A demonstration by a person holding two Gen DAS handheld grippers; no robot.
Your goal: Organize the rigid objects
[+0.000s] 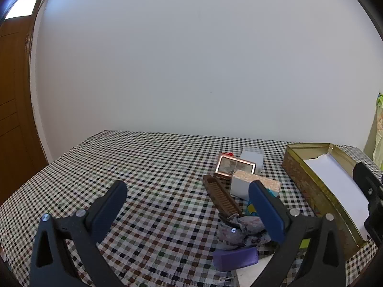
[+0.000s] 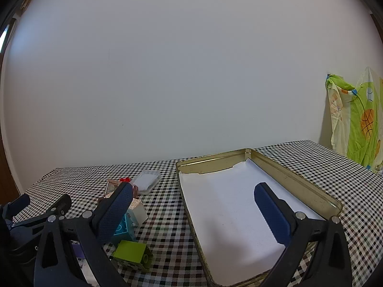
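Note:
A gold tin box (image 2: 299, 186) lined with white paper lies open on the checkered table; it also shows in the left wrist view (image 1: 308, 179). My right gripper (image 2: 194, 211) is open and empty above its near half. My left gripper (image 1: 189, 211) is open and empty over the cloth, left of a pile: a brown wooden comb (image 1: 221, 197), a white box (image 1: 241, 185), a rose-gold mirror frame (image 1: 227, 165), a floral fabric piece (image 1: 241, 232) and a purple block (image 1: 235, 258). A green brick (image 2: 132, 254) and a teal brick (image 2: 123, 229) lie left of the tin.
A clear plastic case (image 2: 147, 180) and a small red piece (image 2: 125, 179) lie at the back of the pile. A white wall stands behind the table. A wooden door (image 1: 14, 100) is at the left. A green printed bag (image 2: 356, 119) hangs at the right.

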